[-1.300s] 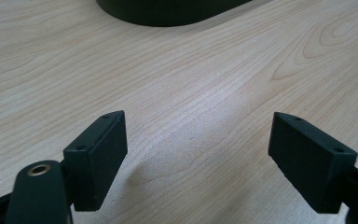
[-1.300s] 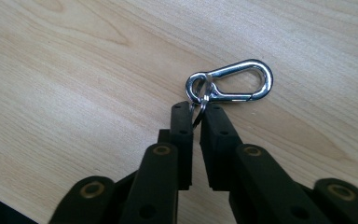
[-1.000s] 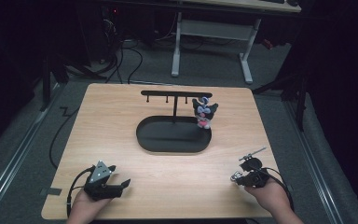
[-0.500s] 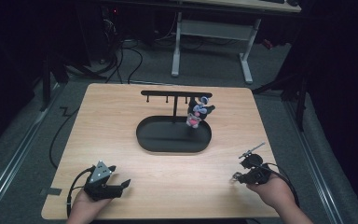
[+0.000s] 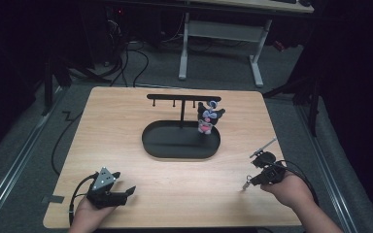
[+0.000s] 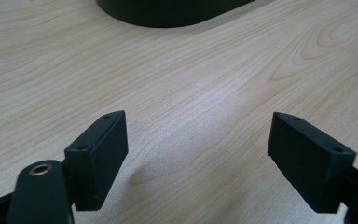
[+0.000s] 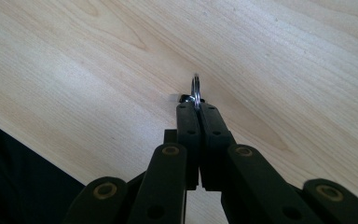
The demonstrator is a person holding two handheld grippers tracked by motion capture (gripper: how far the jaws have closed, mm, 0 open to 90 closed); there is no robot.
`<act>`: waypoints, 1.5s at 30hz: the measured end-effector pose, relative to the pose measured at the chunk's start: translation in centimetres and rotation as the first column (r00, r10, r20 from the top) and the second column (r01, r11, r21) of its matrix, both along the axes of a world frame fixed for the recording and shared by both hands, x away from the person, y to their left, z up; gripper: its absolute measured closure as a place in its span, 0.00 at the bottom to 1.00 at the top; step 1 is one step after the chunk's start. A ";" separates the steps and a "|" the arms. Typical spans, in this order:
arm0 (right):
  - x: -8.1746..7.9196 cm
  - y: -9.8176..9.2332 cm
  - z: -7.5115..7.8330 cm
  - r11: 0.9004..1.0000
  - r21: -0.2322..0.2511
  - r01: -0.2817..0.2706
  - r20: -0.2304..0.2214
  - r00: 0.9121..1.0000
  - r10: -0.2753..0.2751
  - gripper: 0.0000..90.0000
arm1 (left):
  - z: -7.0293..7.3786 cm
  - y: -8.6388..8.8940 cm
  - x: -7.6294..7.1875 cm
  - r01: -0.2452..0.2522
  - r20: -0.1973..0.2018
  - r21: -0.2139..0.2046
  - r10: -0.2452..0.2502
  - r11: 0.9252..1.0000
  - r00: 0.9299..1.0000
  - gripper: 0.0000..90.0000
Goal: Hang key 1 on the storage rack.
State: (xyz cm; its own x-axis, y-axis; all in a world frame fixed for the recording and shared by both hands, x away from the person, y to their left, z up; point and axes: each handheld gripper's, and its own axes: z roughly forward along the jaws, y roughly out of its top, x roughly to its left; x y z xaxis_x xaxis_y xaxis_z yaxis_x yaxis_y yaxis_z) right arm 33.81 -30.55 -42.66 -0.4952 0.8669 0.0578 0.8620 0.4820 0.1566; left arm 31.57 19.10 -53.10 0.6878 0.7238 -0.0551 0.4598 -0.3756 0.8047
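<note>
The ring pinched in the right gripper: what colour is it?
Shiny silver metal ring, clearest in the right gripper view.

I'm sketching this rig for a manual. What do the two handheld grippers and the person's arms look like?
Both are black. The left gripper carries a grey three-cornered plate on top and trails a black cable; its fingers are blocky wedge-shaped pads on linkage arms with brass-coloured pivot rivets. The right gripper has the same black linkage and rivets, a thin rod sticking out, and a looping black cable. The forearms are bare, with no sleeves visible.

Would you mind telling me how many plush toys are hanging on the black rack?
1: a single plush toy hangs near the right end of the rack's bar, above the oval base. The other pegs look bare.
</note>
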 end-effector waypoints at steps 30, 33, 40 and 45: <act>3.7 3.7 4.5 0.999 -0.007 -0.054 0.009 0.999 0.054 0.99 | 0.1 0.3 0.0 -0.002 0.004 -0.009 0.002 1.000 1.000 0.23; 4.6 4.5 5.1 0.998 -0.008 -0.064 0.016 0.998 0.064 0.99 | 0.1 0.3 0.0 -0.003 0.004 -0.012 0.003 1.000 1.000 0.23; 6.0 5.8 6.2 0.997 -0.003 -0.074 0.024 0.997 0.074 0.99 | 0.1 0.4 0.0 -0.003 0.002 -0.015 0.003 1.000 1.000 0.23; 7.2 6.9 7.0 0.996 -0.006 -0.092 0.023 0.995 0.092 0.99 | 0.1 0.4 0.1 -0.001 0.001 -0.018 0.001 1.000 1.000 0.23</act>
State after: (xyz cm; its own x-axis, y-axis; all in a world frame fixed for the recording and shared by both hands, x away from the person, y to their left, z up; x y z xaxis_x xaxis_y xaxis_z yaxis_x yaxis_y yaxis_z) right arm 41.01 -23.60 -35.63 -0.5742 0.8177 0.0407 0.8100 0.5602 0.1738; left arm 31.66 19.49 -53.01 0.6872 0.7234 -0.0672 0.4591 -0.3606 0.8119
